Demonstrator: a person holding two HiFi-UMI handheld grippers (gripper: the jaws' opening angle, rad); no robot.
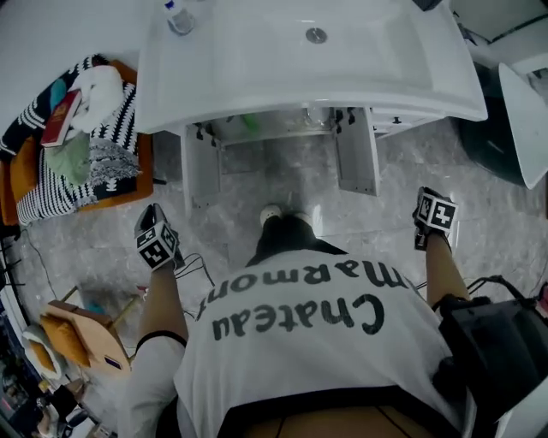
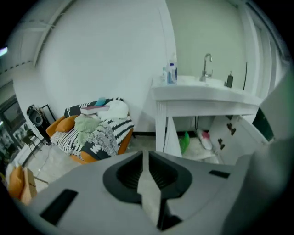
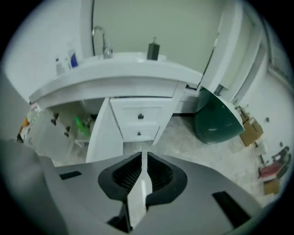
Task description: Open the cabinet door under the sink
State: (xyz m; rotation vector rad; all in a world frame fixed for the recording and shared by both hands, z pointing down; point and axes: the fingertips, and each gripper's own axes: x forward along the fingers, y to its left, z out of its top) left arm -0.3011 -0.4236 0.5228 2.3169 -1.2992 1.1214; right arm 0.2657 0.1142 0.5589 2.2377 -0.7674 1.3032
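White flat-panel cabinet doors (image 1: 356, 158) stand swung wide ahead of left gripper (image 2: 144, 160) and right gripper (image 3: 143, 158), both clenched empty; best backed away clear of door edges.

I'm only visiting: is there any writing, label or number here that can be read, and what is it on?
"Chateau" and "Marmon", with a last letter lost in a fold: black print on the person's white T-shirt, upside down in the head view.
Label of the clear plastic bottle on the white sink: too small to read.
Cover of the red book: too blurred to read.
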